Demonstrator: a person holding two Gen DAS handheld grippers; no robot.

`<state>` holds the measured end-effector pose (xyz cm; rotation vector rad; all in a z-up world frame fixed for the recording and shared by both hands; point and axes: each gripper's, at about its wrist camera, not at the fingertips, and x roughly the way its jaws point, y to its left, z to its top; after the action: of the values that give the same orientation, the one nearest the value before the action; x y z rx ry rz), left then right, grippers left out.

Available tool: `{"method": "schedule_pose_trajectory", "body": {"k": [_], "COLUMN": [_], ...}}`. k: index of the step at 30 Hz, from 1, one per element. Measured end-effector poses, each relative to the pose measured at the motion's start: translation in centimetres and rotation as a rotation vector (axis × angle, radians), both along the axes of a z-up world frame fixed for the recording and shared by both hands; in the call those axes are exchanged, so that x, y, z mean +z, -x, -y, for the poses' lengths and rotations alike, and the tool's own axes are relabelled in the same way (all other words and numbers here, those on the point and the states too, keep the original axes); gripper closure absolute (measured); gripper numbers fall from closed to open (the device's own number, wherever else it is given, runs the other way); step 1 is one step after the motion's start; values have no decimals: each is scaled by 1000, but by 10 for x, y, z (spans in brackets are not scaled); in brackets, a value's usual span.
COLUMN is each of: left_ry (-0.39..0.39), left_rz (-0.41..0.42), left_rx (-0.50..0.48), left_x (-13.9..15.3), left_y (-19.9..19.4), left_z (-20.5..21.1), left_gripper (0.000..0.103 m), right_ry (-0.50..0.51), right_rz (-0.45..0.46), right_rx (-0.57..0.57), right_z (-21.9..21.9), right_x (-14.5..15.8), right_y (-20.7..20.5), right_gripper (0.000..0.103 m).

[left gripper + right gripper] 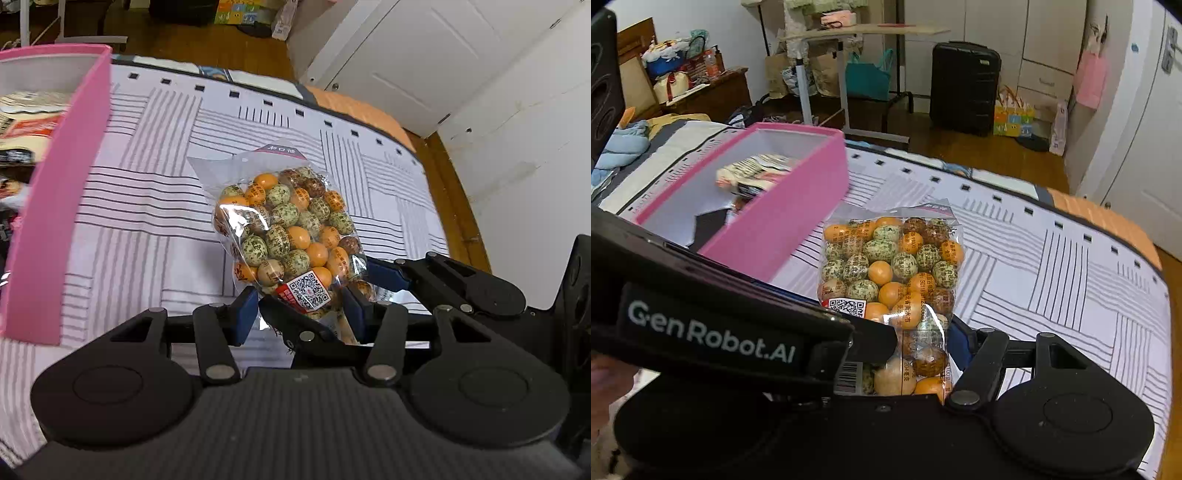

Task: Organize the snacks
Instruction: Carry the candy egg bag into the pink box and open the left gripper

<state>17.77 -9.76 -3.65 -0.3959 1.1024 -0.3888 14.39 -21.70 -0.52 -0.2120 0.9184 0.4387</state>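
Observation:
A clear bag of round orange, green-speckled and brown snacks [286, 229] is held up over the striped bedsheet [147, 229]; it also shows in the right wrist view [892, 273]. My left gripper [301, 308] has its blue pads on either side of the bag's lower end. My right gripper [369, 284] crosses in from the right and also clamps the bag's bottom; in its own view [919, 343] the left gripper's black body [713, 325] hides its left finger. A pink box [783, 210] with snack packets inside [753, 173] stands to the left.
The box wall [59, 206] is close on the left in the left wrist view. The bed's far edge, wooden floor [207, 44] and a white door [424, 62] lie beyond. A black suitcase [964, 88], a folding table [864, 33] and clutter stand at the back of the room.

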Motion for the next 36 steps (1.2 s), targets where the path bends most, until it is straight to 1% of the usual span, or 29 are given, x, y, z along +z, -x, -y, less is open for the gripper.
{"method": "schedule_pose_trajectory", "body": {"k": [6,11,16,18,20,23,27,30,31,32,34,35,36], "left_ry": [24,38,44,36,23,16,1,-2,-4,0,-6,-25,-61], "left_rz": [46,111,160,177,185,161,126,101,92,76,58,72,90], "left_rx": [29,78,149,189,223,287,353,383,390,400,412,411,414], "left_x": [34,53,58,59,57,46,24,6,0,-6,-15,-15,-14], "left_y": [28,50,59,61,63,60,53,44,41,41,38,39,40], "left_z": [-34,-73,-119,-141,-160,-187,-215,-231,-234,-238,-238,-238,-236], "left_gripper": [55,53,49,48,48,48,48,48,48,47,45,44,43], "right_ry": [15,16,3,6,12,15,57,97,105,112,131,129,120], "right_rz": [47,103,161,197,204,199,254,281,275,269,270,272,271], "right_rx": [44,109,250,346,417,510,667,761,774,782,738,709,696], "right_z": [-38,-78,-127,-146,-164,-187,-214,-228,-229,-230,-229,-226,-222], "right_x": [31,44,44,39,31,17,-2,-15,-18,-21,-23,-23,-22], "right_y": [19,24,16,12,7,-2,-7,-13,-16,-18,-20,-19,-18], "right_gripper": [32,32,32,31,31,32,31,25,21,20,20,20,20]}}
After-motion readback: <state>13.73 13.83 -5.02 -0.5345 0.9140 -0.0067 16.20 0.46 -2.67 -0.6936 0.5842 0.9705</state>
